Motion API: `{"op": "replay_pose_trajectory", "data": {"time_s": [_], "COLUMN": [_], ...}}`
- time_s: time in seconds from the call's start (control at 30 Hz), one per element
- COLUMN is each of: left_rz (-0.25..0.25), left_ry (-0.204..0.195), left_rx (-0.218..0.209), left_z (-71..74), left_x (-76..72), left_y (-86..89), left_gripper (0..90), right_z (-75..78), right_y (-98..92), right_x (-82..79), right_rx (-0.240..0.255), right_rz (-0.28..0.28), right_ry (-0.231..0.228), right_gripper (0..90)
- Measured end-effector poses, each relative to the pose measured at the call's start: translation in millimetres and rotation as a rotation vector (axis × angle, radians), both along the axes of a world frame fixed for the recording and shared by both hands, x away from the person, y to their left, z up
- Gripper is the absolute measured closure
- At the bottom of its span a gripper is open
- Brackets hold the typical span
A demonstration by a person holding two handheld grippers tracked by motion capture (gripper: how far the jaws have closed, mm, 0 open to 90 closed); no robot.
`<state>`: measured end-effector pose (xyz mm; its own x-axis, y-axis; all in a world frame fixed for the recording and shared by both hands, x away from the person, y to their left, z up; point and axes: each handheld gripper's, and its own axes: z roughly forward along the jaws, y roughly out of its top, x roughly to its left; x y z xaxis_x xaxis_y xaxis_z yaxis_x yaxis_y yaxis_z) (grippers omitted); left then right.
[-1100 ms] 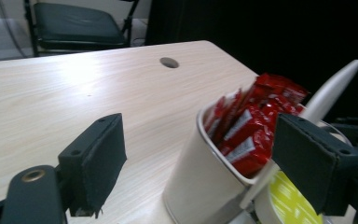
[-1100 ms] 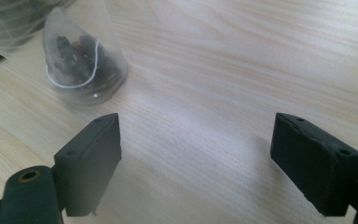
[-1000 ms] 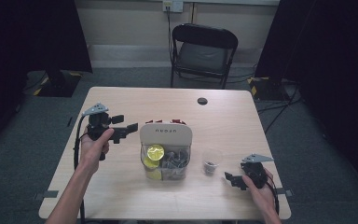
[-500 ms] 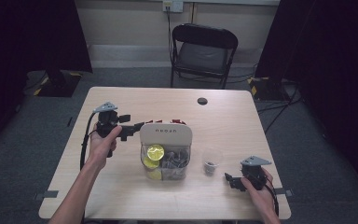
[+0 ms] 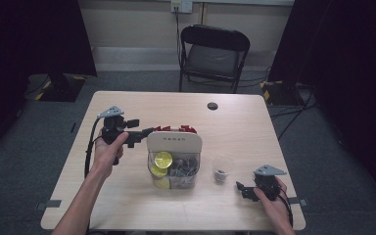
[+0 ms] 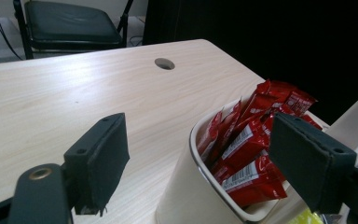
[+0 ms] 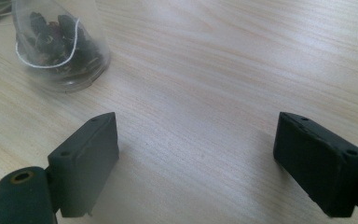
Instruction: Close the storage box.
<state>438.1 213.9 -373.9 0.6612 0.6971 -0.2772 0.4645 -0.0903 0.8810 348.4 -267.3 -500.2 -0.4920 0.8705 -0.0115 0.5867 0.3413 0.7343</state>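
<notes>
A white organizer stands mid-table, with red sachets in its back compartment and yellow and grey pieces behind its clear front. My left gripper is held just left of it, open, with its jaws pointing at the sachet compartment. In the left gripper view the red sachets stand upright in the white tub, between and beyond the open jaws of the left gripper. Near the table's front right corner, my right gripper rests low and open. Beyond the right gripper stands a clear cup holding a tea bag.
The clear cup stands right of the organizer. A round cable hole lies in the table's far side. A black folding chair stands behind the table. Bare wood surrounds the organizer on the left and far sides.
My left gripper has shifted a little to the right, closer to the organizer's back compartment. The right gripper has barely moved.
</notes>
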Motion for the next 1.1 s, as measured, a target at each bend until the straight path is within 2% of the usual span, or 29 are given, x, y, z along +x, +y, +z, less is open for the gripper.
{"op": "replay_pose_trajectory", "data": {"time_s": [0.17, 0.2, 0.77, 0.87, 0.93, 1.1], "left_rz": [-0.007, -0.010, -0.037, -0.058, -0.057, -0.060], "left_ry": [0.008, 0.009, 0.001, 0.005, -0.005, 0.005], "left_rx": [-0.001, 0.010, 0.011, -0.009, -0.007, 0.004], "left_z": [-0.1, 0.6, 4.2, 5.1, 5.7, 4.8], "left_x": [-0.4, -1.2, -14.8, -16.0, -16.8, -18.3], "left_y": [-0.6, -0.3, 1.3, 2.1, 1.3, -0.6], "left_gripper": [19.7, 19.7, 19.6, 19.7, 19.6, 19.6], "right_z": [0.0, 0.0, 0.0, -0.1, 0.0, -0.1], "right_y": [0.0, 0.0, 0.0, 0.1, 0.1, 0.1], "right_x": [0.0, 0.1, 0.0, 0.1, 0.1, 0.2], "right_rx": [0.000, 0.000, 0.000, 0.001, 0.000, 0.001], "right_rz": [0.001, 0.001, 0.000, 0.001, 0.000, 0.001], "right_ry": [0.000, 0.000, 0.000, 0.000, 0.000, 0.000], "right_gripper": [13.5, 13.5, 13.5, 13.4, 13.4, 13.4]}}
